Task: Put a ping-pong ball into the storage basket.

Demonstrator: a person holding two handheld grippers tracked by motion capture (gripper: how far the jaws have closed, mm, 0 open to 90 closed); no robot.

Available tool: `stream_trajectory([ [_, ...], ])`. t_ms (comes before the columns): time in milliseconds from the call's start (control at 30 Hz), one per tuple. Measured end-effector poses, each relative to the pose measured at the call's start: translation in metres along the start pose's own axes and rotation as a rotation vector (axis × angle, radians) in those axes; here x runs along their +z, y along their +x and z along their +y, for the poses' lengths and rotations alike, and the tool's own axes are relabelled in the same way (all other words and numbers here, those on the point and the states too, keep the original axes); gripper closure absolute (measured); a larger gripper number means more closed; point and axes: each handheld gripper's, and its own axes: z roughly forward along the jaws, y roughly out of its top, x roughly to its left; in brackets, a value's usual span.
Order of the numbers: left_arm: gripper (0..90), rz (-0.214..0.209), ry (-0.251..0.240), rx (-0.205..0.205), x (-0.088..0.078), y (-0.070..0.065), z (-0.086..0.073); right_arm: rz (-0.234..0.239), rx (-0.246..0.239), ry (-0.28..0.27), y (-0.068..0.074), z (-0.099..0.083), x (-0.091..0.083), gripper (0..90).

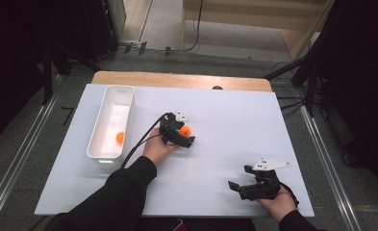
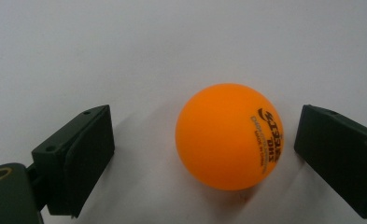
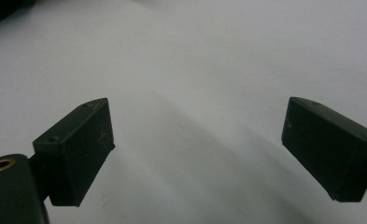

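I had the small orange plastic ball [image 2: 228, 136] sitting on the white tabletop [image 1: 225, 125], squarely between the jaws of my left gripper [image 1: 182, 134], nearer the right-hand jaw but touching neither. Those jaws stood wide, with nothing in their grasp, white surface showing on both sides of the ball. By my reading this was the grasp step: lined up, not yet closed. Just to the left stood the long white plastic bin [image 1: 110, 122], with a second orange ball [image 1: 120, 137] already lying in its near end, so I judged this one was bound there too. The next move called for a gentle, centred squeeze, since a light round ball could squirt away. My right gripper [image 1: 246, 180] sat well apart near the table's front edge, jaws spread wide over bare surface, holding nothing.
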Motion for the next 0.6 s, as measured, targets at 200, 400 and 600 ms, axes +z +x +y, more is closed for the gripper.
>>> stream_trajectory([
  [200,6.2,0.006,-0.004,0.002,-0.0012,-0.0010,-0.0010,0.001,-0.004,0.000,0.0003,0.0002,0.0001,7.8],
  [400,15.5,-0.008,-0.021,0.013,-0.0043,-0.0032,-0.0028,0.004,-0.007,0.004,0.0006,0.0001,0.0001,7.8],
  [600,24.0,-0.010,-0.030,0.009,-0.0066,-0.0051,-0.0036,0.004,-0.009,0.003,0.0006,0.0003,0.0001,7.8],
])
